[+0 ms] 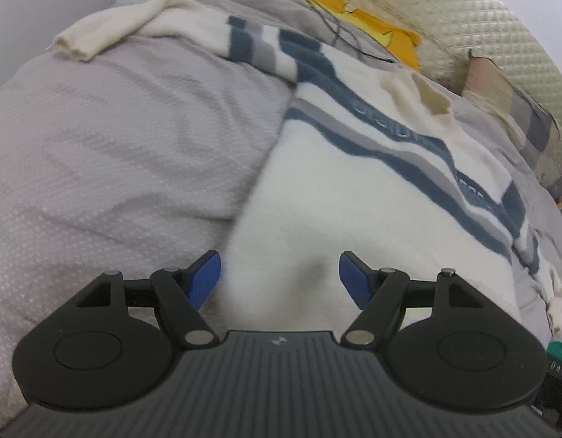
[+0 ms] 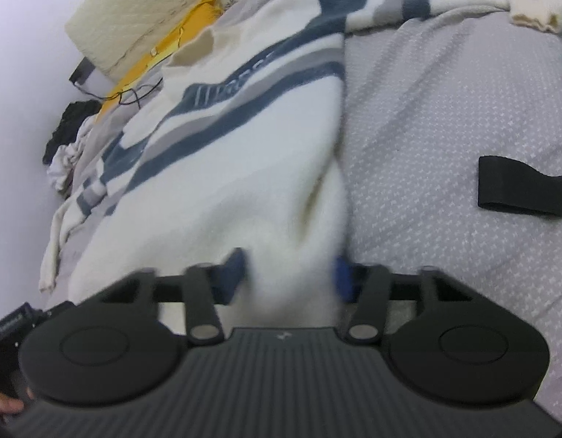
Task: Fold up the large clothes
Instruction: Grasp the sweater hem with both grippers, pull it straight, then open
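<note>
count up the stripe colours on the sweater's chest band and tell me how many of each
Counted on the sweater, chest band in the right wrist view:
dark blue stripes: 2
grey stripes: 1
white stripes: 1, carrying faint blurred lettering
total: 4 stripes
The sleeve bands repeat these colours and are left out.

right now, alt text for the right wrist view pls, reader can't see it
The right gripper has its blue fingers closed around a bunched hem of a white sweater with navy and grey stripes, spread over a grey patterned bedspread. A black strap lies on the bedspread to the right, and a yellow cloth sits far left near a cream quilted headboard.
</note>
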